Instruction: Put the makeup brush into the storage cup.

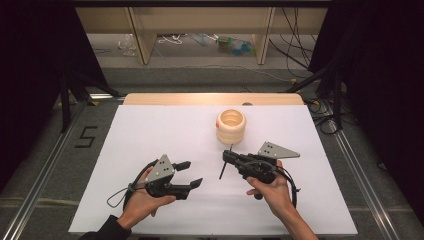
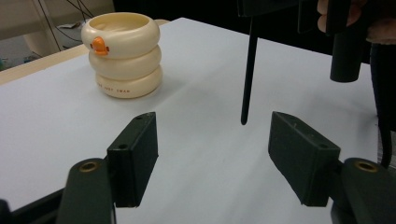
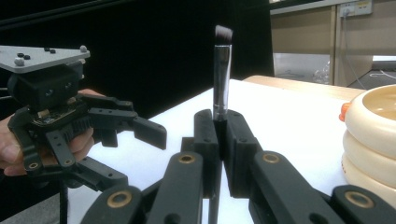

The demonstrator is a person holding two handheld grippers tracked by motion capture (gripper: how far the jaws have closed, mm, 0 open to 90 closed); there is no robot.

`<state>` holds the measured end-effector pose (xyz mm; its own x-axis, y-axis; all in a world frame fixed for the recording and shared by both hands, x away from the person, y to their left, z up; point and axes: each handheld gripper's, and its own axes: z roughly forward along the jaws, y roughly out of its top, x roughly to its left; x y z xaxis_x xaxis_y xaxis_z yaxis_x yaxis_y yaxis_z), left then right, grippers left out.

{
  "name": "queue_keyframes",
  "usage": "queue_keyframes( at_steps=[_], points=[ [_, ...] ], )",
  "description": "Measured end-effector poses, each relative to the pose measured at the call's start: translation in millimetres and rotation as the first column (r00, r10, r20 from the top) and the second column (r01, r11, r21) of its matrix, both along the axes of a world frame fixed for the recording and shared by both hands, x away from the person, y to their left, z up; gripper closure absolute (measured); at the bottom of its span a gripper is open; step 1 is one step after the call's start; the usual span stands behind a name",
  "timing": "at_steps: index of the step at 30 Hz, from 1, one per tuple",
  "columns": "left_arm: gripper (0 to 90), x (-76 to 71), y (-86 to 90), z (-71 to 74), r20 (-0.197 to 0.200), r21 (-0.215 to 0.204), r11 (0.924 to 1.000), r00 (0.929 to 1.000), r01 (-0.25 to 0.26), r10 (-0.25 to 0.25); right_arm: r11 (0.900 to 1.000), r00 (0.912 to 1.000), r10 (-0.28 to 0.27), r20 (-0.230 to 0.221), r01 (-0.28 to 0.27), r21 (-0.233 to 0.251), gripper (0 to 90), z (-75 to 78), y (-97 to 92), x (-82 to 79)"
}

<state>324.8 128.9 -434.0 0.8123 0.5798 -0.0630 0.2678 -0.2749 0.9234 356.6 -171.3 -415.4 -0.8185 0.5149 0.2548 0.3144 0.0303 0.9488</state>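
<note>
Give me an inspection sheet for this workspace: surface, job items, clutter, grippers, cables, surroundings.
Surface: white sheet over a wooden table, clean.
Job's things: makeup brush, bristles up; cream ringed holder with an orange duck bill, upright.
Clutter: nothing seen on the sheet.
Grippers: right gripper shut on the brush handle; left gripper open, nothing between its fingers.
Cables: one cable trails from the left gripper; more lie on the floor.
Surroundings: black curtains, wooden furniture behind.
</note>
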Motion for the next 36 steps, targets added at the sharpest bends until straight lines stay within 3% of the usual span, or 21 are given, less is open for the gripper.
queue_keyframes(
  at_steps=[1, 5, 7, 10, 11, 15, 19, 28, 33, 36],
  points=[
    [32.1, 0.0, 0.3, -1.1, 0.000, -0.002, 1.0000, 1.0000, 0.004, -0.004, 0.9999, 0.9997, -0.004, 0.023, 0.003, 0.016, 85.2, -0.9, 1.0, 1.2],
    [31.3, -3.3, 3.7, -3.1, 0.029, 0.016, 0.9999, 0.9996, -0.002, 0.002, 0.9999, 0.9999, -0.001, 0.017, 0.001, -0.011, 85.2, 0.7, -1.4, 0.3],
    [30.7, -4.3, 6.2, -5.2, 0.030, 0.020, 0.9998, 0.9996, -0.001, 0.001, 1.0000, 0.9994, 0.002, 0.035, -0.002, -0.008, 85.2, 0.8, -1.9, 1.6],
    [30.5, -7.6, 10.6, -9.5, 0.024, 0.002, 0.9999, 0.9996, -0.016, 0.016, 1.0000, 0.9997, -0.006, 0.022, 0.006, 0.002, 85.2, 1.6, -2.5, 0.2],
    [30.1, -7.6, 12.6, -9.9, 0.042, 0.013, 0.9998, 0.9991, -0.012, 0.012, 0.9999, 0.9998, -0.004, 0.019, 0.005, -0.014, 85.2, 2.4, -3.5, 0.0],
    [28.0, -11.6, 17.9, -10.9, 0.021, -0.016, 0.9995, 0.9994, -0.026, 0.026, 0.9999, 0.9991, -0.013, 0.039, 0.013, 0.008, 85.2, 2.3, -2.8, 0.7],
    [27.1, -15.4, 21.8, -11.4, 0.023, -0.022, 0.9993, 0.9993, -0.029, 0.030, 0.9999, 0.9993, -0.003, 0.036, 0.003, -0.012, 85.2, 3.4, -4.3, 1.5],
    [25.8, -19.6, 32.6, -10.0, 0.060, -0.057, 0.9975, 0.9971, -0.043, 0.046, 0.9996, 0.9991, -0.016, 0.040, 0.017, -0.022, 85.1, 7.5, -6.2, 2.0],
    [25.5, -19.5, 37.9, -10.6, 0.051, -0.073, 0.9951, 0.9962, -0.067, 0.071, 0.9992, 0.9985, -0.033, 0.043, 0.034, -0.022, 85.1, 9.2, -8.9, 5.5],
    [24.5, -19.9, 39.5, -11.5, 0.061, -0.049, 0.9968, 0.9959, -0.064, 0.066, 0.9989, 0.9989, -0.034, 0.033, 0.035, -0.032, 85.2, 10.1, -11.0, 7.5]
  ],
)
